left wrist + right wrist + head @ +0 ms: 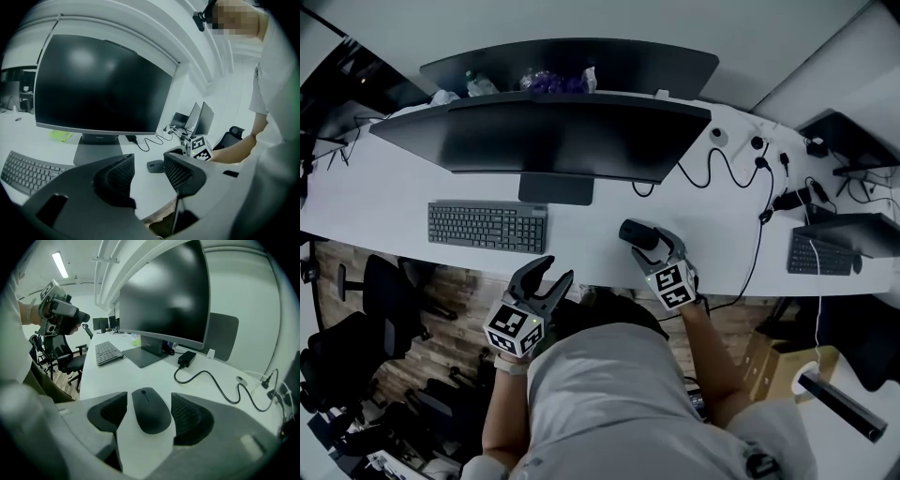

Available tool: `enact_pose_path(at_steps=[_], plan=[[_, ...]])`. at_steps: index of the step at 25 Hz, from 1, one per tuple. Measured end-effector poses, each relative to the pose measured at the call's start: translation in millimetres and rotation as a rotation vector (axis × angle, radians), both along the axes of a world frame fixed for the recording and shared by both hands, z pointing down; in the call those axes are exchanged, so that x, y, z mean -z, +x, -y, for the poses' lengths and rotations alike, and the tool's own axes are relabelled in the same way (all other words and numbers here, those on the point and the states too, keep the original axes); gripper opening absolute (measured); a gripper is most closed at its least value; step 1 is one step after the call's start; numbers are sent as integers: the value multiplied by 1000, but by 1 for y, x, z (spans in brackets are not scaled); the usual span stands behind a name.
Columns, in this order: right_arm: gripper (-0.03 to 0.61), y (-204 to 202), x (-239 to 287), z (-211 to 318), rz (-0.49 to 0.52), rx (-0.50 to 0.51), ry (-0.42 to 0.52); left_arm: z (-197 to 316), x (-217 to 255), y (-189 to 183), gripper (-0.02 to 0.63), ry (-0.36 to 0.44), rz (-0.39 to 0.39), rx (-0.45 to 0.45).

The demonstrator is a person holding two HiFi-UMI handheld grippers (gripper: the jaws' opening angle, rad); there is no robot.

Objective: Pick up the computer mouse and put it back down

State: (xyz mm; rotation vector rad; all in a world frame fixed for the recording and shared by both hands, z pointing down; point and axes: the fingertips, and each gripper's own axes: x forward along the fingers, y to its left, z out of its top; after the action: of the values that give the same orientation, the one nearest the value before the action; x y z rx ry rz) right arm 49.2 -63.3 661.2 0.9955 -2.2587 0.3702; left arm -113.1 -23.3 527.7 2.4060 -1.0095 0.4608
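Note:
The black computer mouse [636,232] [150,409] lies flat on the white desk [581,248], right of the keyboard. My right gripper [647,240] [149,401] is open and straddles it, one pad on each side; a thin strip of desk shows beside the left pad. My left gripper [556,270] [149,161] is open and holds nothing. It hovers just off the desk's near edge, below the keyboard's right end.
A wide dark monitor [553,136] stands behind a grey keyboard [487,226]. A black cable [722,169] loops across the desk at the right. A second keyboard [820,255] lies at the far right. Office chairs [366,319] stand on the wooden floor at the left.

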Motion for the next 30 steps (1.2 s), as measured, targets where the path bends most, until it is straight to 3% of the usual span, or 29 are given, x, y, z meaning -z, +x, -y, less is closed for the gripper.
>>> enact_pose_path(at_steps=[18, 30], plan=[[299, -2, -51, 11, -132, 128, -58, -5, -14, -3, 178, -38, 9, 52], [299, -8, -56, 14, -107, 169, -121, -4, -15, 0, 178, -42, -8, 64]])
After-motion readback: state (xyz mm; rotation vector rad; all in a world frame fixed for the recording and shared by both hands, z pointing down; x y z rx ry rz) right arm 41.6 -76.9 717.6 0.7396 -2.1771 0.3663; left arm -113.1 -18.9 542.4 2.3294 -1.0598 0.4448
